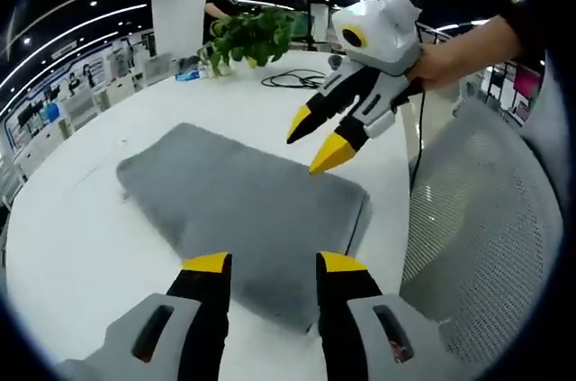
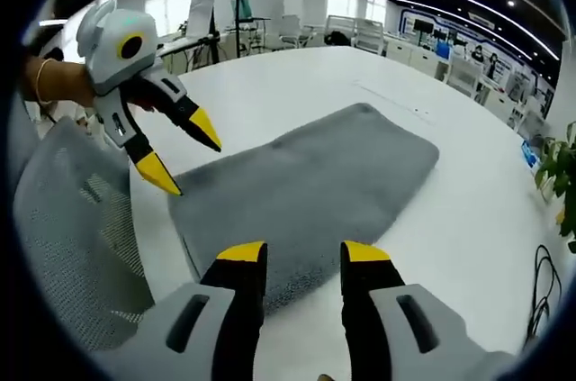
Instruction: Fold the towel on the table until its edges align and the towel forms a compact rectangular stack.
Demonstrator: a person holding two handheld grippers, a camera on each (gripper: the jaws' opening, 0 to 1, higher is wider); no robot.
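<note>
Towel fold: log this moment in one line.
towel: flat on table, already folded | left hand-held gripper: open, above near edge | right hand-held gripper: open, empty | chair: beside table

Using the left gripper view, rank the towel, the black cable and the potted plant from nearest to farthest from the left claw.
1. towel: lies flat just ahead of the left claw.
2. black cable: coiled on the white table beyond the towel's far edge.
3. potted plant: at the table's far side.

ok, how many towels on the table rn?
1. The grey towel lies flat on the white table, near its edge, between the open left gripper and right gripper. None seen elsewhere.
</note>
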